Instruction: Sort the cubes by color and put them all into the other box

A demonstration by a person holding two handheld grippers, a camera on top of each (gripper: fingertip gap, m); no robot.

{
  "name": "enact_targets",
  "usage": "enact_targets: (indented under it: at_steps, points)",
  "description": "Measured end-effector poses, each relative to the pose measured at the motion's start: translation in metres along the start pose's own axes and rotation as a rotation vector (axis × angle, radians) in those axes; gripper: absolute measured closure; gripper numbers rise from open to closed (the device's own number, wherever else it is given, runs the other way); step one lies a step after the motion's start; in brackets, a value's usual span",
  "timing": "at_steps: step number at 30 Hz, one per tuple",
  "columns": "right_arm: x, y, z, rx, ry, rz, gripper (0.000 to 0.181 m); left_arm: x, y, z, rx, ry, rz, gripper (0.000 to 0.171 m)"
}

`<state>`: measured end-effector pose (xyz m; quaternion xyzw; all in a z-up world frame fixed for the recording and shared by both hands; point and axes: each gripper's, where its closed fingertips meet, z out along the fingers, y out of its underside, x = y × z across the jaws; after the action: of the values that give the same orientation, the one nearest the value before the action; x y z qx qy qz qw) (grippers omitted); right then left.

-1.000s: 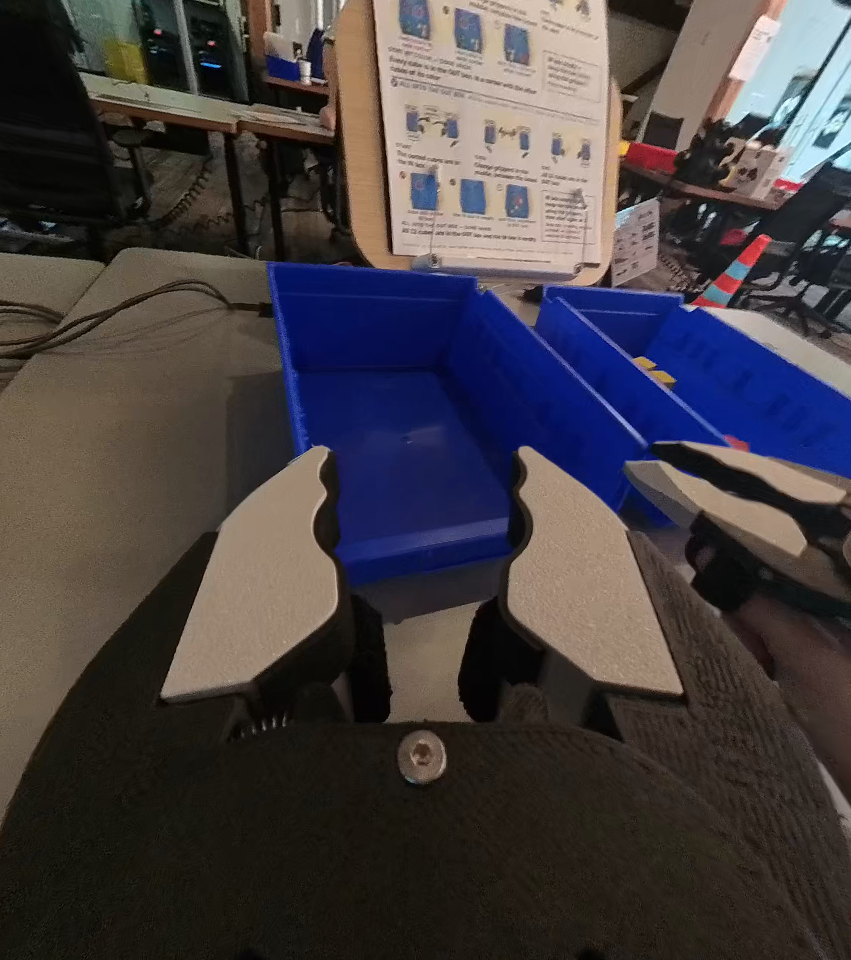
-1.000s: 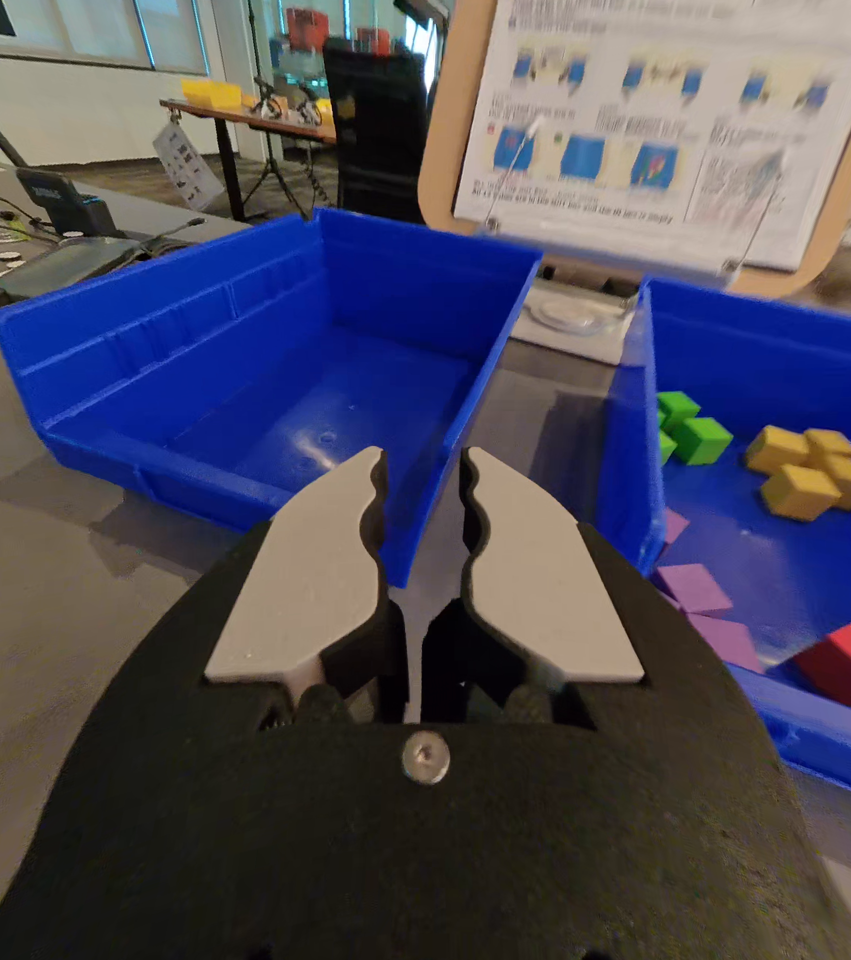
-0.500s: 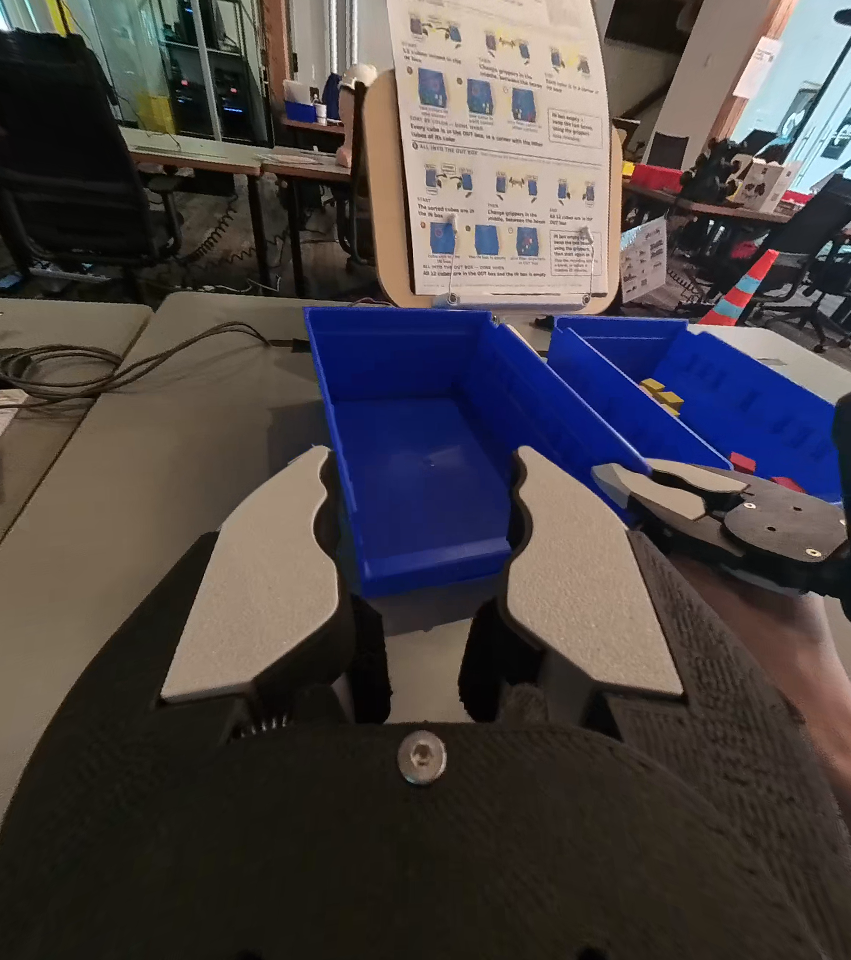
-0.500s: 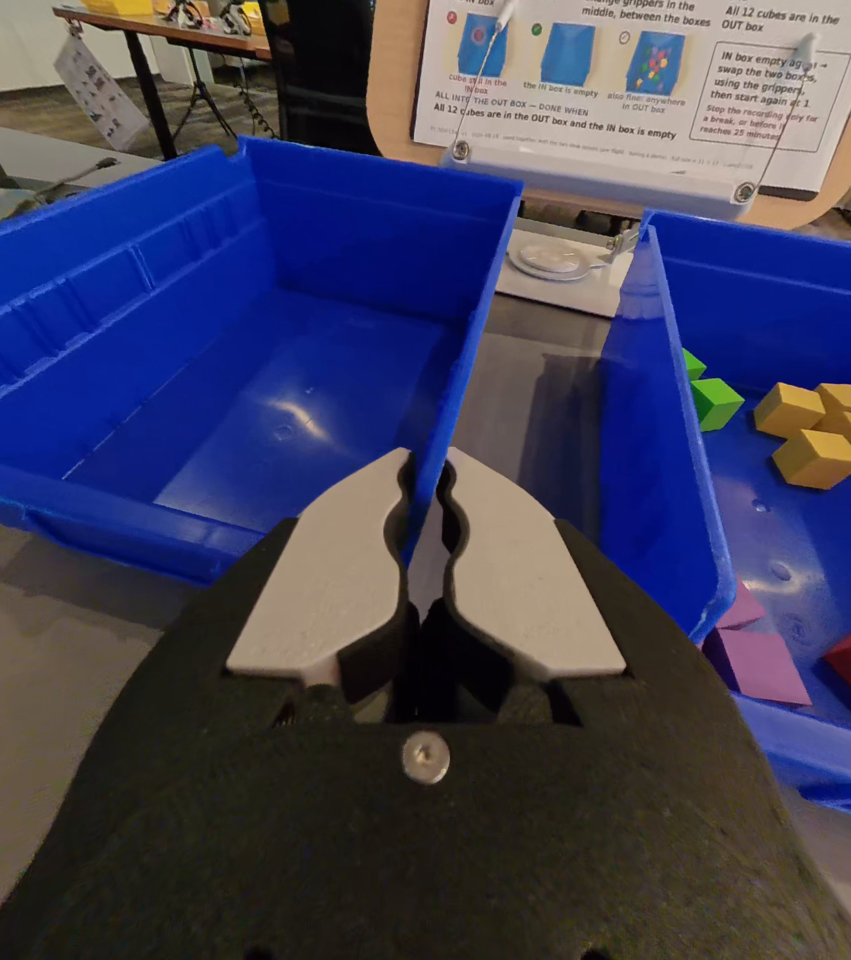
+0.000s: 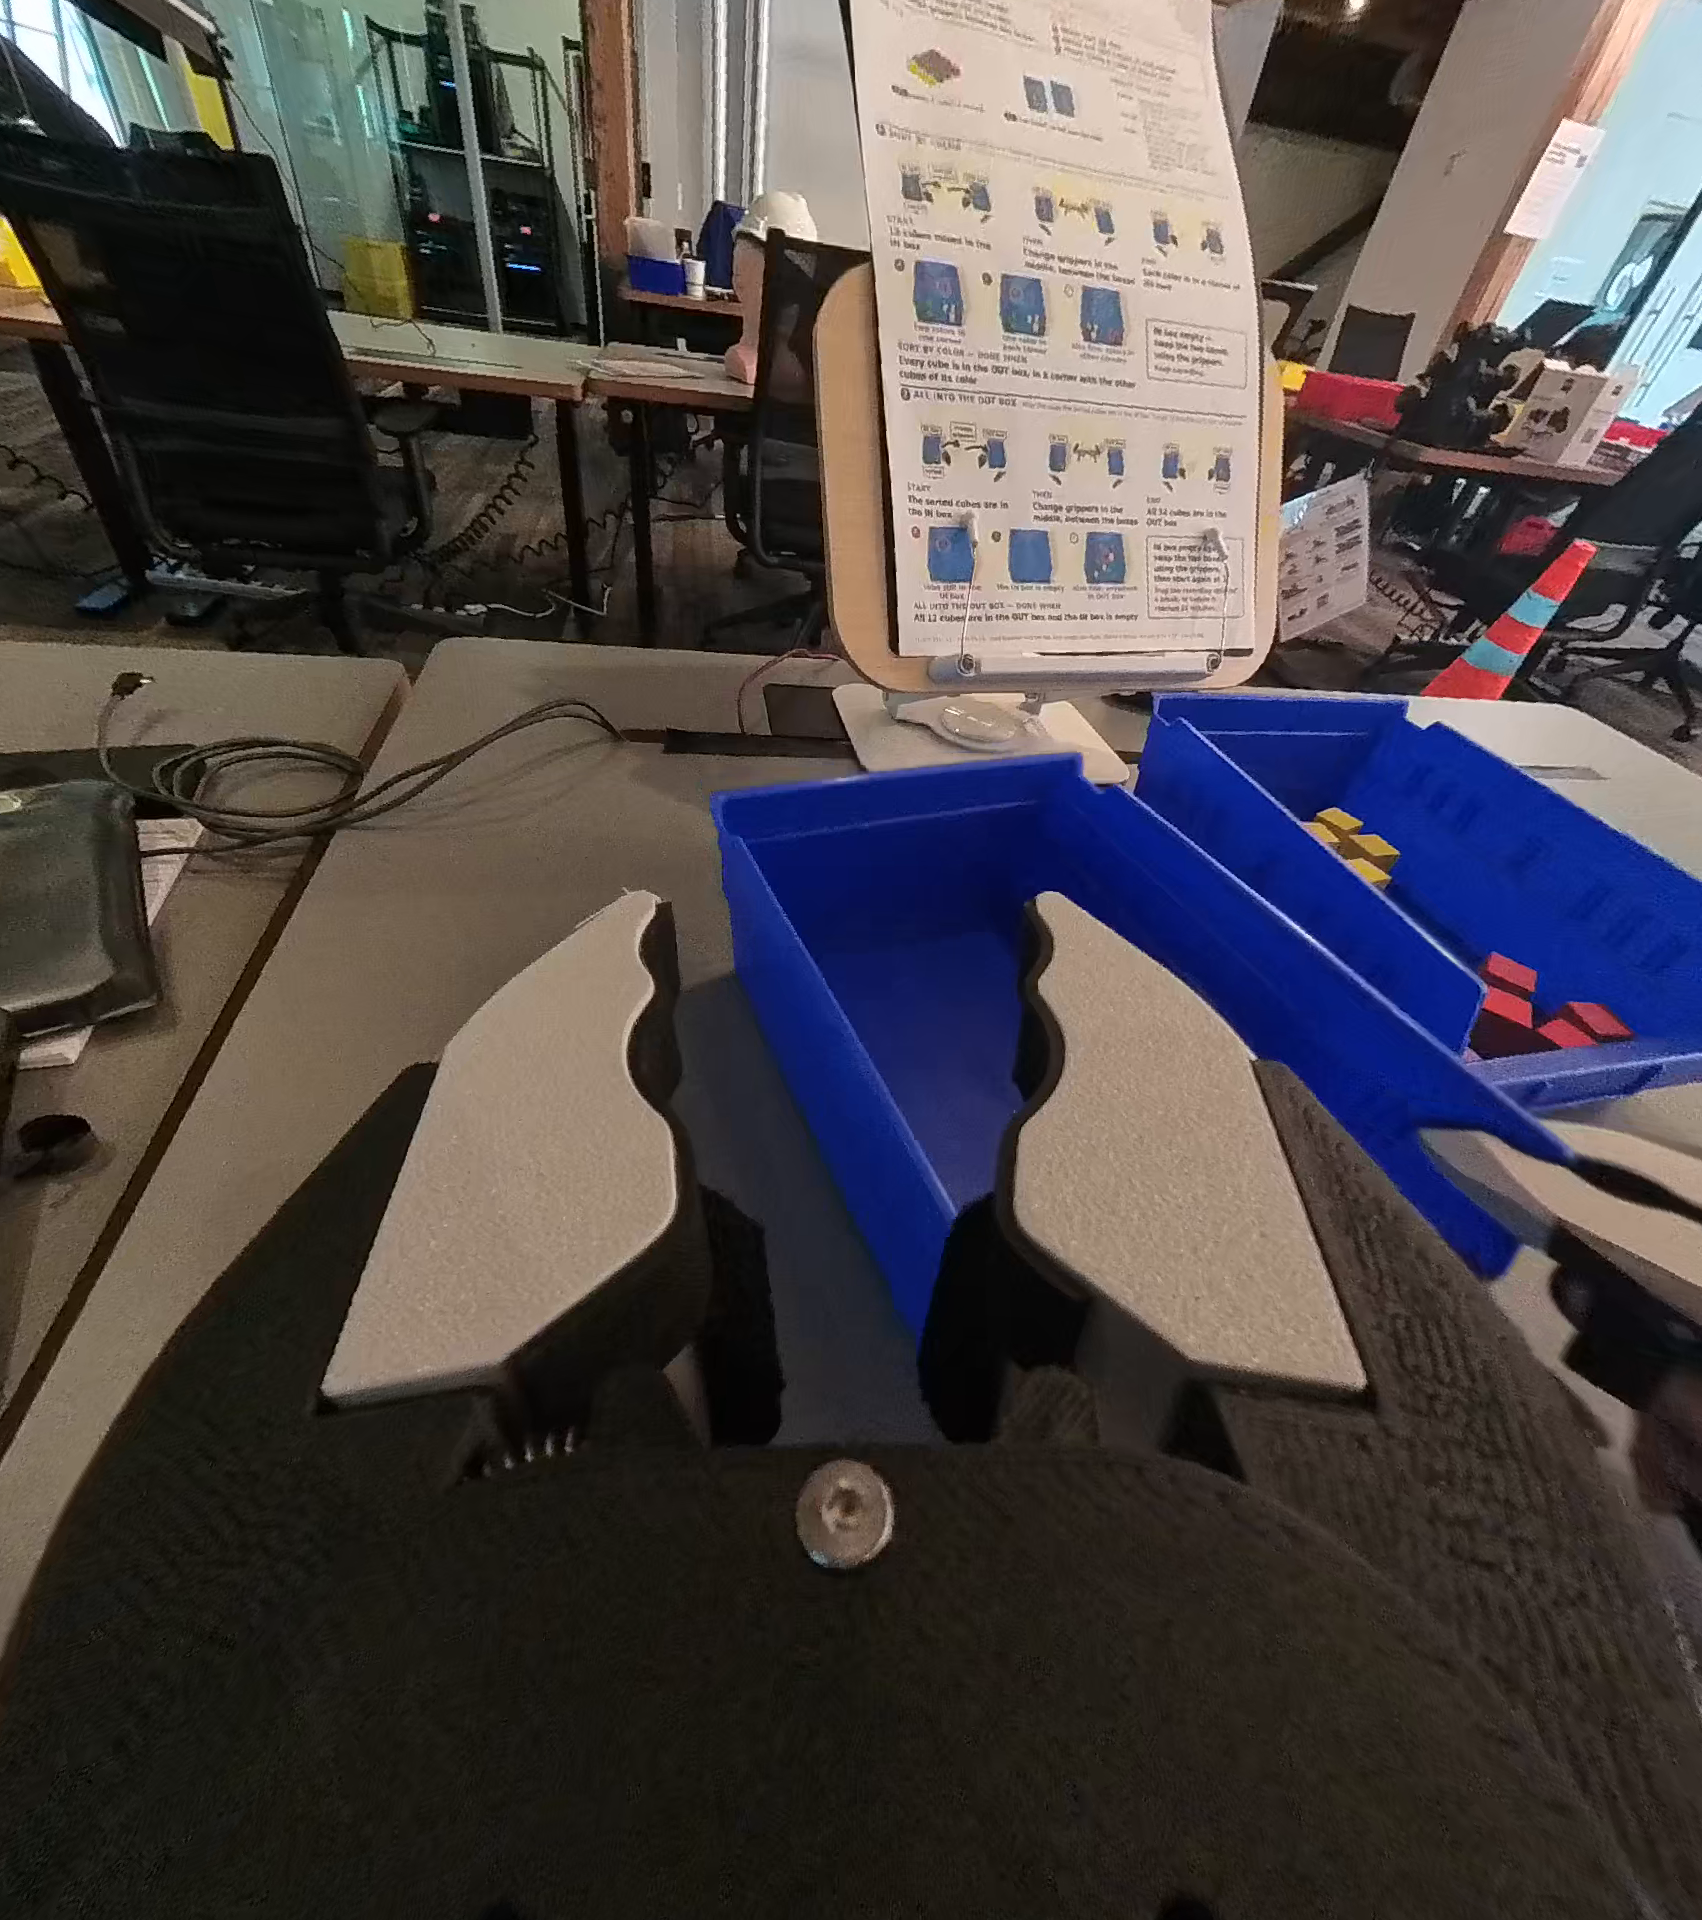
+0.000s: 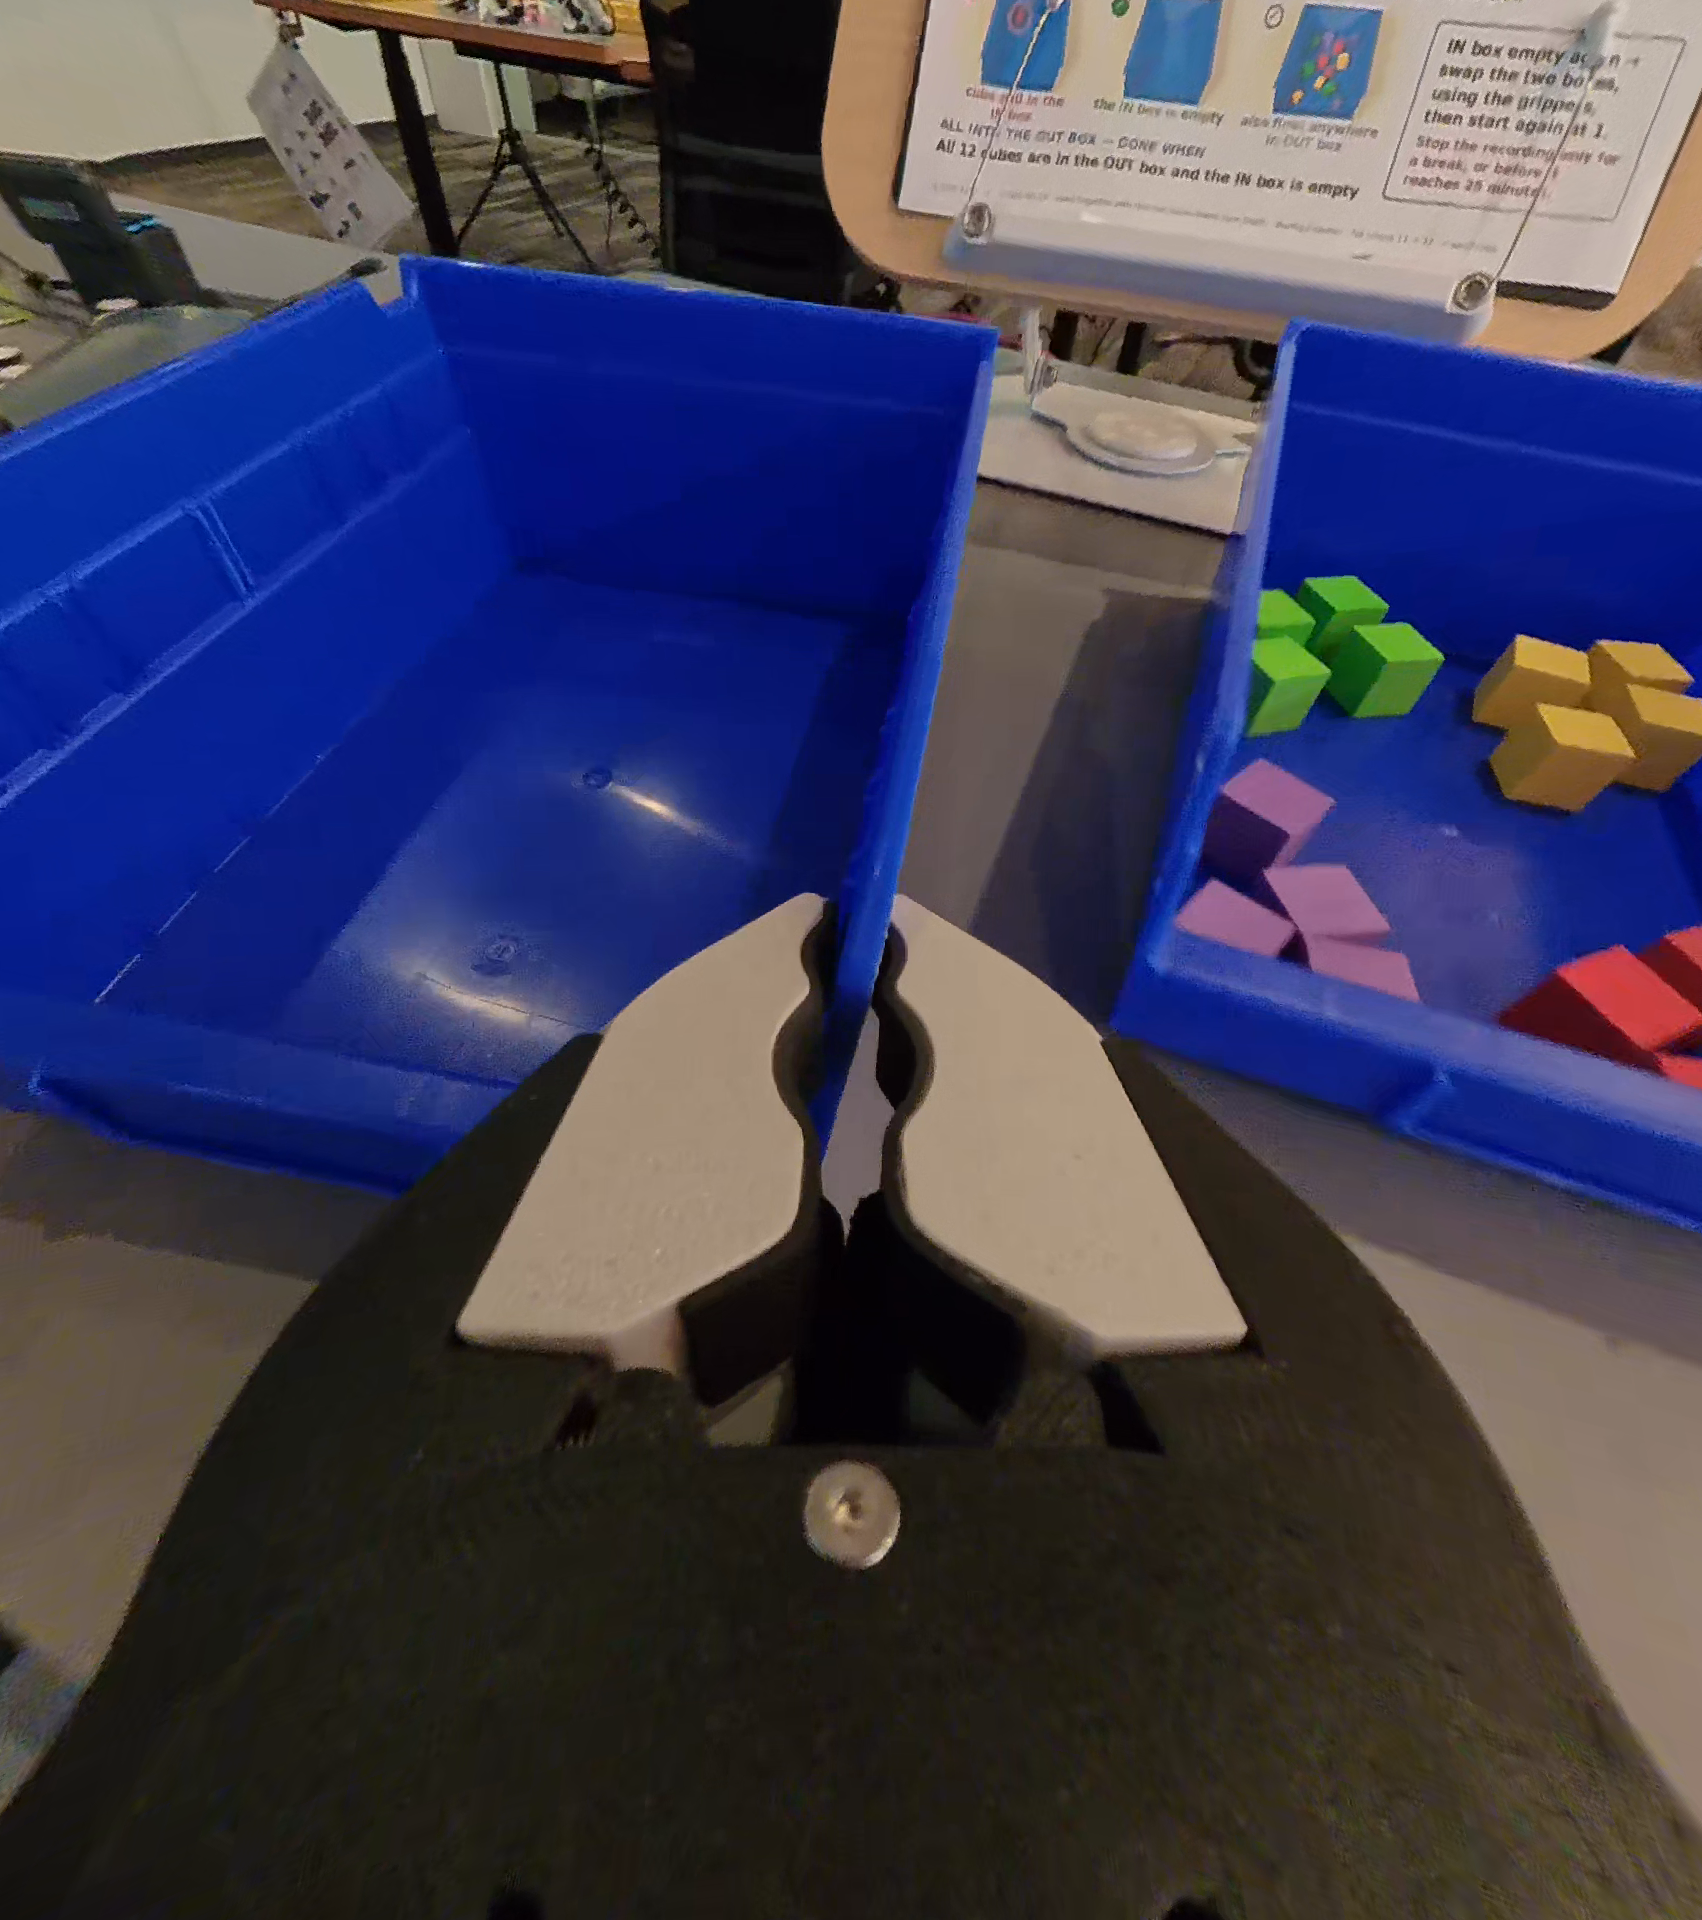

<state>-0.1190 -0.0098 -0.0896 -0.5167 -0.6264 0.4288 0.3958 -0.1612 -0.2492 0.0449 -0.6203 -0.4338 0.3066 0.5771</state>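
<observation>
My right gripper (image 6: 857,914) is shut on the right side wall of an empty blue bin (image 6: 514,831), close to its near corner. In the left wrist view it shows at the right, clamped on that same wall (image 5: 1512,1153). My left gripper (image 5: 842,920) is open. The bin's left wall (image 5: 826,1039) runs between its fingers, not pinched, and its right finger (image 5: 1138,1143) hangs over the bin's inside. A second blue bin (image 6: 1449,1122) to the right holds green cubes (image 6: 1346,655), yellow cubes (image 6: 1595,717), purple cubes (image 6: 1283,883) and red cubes (image 6: 1657,997).
An instruction board on a white stand (image 5: 1055,364) rises just behind both bins on the grey table (image 5: 462,883). A cable (image 5: 307,769) and a dark pouch (image 5: 5,904) lie at the left, past a table seam. Office chairs, desks and a traffic cone (image 5: 1522,623) stand beyond.
My right gripper moved forward and shut on the empty bin's right wall. My left gripper drew back and to the left, so the bin's left wall now lies between its open fingers.
</observation>
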Motion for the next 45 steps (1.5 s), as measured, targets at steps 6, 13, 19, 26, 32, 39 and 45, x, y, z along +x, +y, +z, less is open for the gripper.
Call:
enact_targets:
  at_steps: [6, 13, 19, 26, 32, 39, 45]
  points:
    - [0.006, 0.022, -0.064, -0.03, -0.058, 0.014, 0.177, 0.008, -0.004, -0.001, -0.009, 0.006, 0.019, 0.108]
    - [0.019, 0.047, -0.138, -0.073, -0.128, 0.06, 0.177, 0.028, 0.003, 0.015, -0.051, 0.044, 0.052, 0.107]
    - [0.036, 0.064, -0.179, -0.135, -0.179, 0.057, 0.178, 0.045, 0.019, 0.029, -0.102, 0.061, 0.072, 0.103]
    - [0.069, 0.077, -0.218, -0.147, -0.14, 0.089, 0.178, 0.07, 0.033, 0.041, -0.134, 0.093, 0.071, 0.104]
    - [0.105, 0.086, -0.264, -0.1, -0.025, 0.143, 0.179, 0.123, 0.06, 0.072, -0.182, 0.167, 0.074, 0.104]
    - [0.153, 0.104, -0.31, -0.087, 0.132, 0.185, 0.178, 0.213, 0.106, 0.109, -0.215, 0.26, 0.032, 0.101]
    - [0.189, 0.113, -0.338, -0.087, 0.238, 0.201, 0.177, 0.255, 0.139, 0.151, -0.229, 0.19, 0.04, 0.102]
